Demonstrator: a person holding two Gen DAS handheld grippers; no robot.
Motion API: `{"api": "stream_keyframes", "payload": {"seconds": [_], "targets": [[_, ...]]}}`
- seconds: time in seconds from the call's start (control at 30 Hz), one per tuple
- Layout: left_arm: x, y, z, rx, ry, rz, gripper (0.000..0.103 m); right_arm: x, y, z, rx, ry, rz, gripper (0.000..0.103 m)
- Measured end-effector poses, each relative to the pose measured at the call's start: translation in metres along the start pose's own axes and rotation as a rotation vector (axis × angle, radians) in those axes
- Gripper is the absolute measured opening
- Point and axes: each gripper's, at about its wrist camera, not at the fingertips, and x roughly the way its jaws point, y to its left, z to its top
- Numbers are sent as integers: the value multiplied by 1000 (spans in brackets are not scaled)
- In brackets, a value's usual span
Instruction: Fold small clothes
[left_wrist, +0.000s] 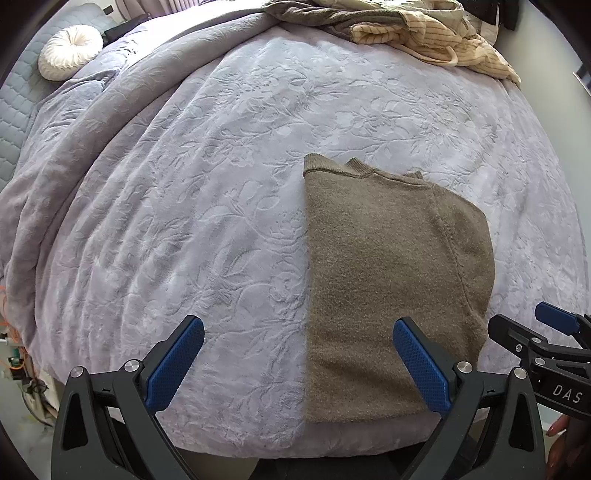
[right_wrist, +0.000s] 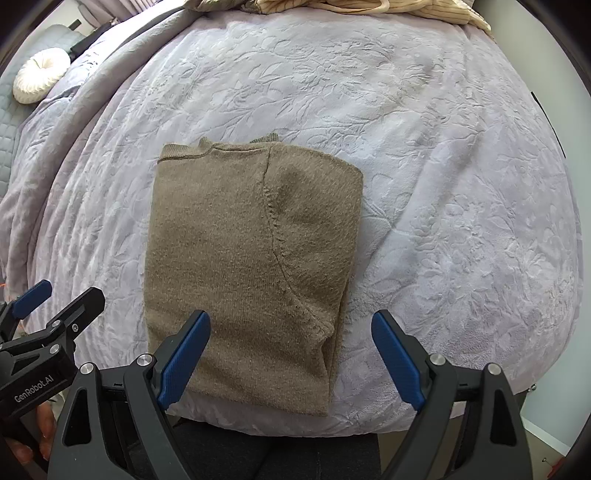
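Clearly soft, light olive-brown knit sweater (right_wrist: 251, 258) lies part-folded at bed (right_wrist: 443, 184) near edge; both tongs, left (left_wrist: 298, 365) and right (right_wrist: 291, 363), apart, empty; best pinch at near hem corners.

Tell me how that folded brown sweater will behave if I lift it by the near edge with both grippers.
The brown sweater is soft knit, so it will probably sag and let its folded layers slip open. It looks light for its bulk. The fuzzy bedspread likely grips it, so pushing may bunch it rather than slide it.
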Motion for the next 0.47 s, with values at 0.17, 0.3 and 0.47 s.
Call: {"api": "stream_keyframes", "payload": {"seconds": [0.17,0.3,0.47], "targets": [[0,0,-1,-8,2,-6,103,1,0,0,-2,3,-1,91],[-1,-2,-2,-3,-1,-10,103,2,0,-1,-1,7,-3,91],[-1,-3,-2,1,4,-15,103,2,-1,-1,2,11,-3,91]]}}
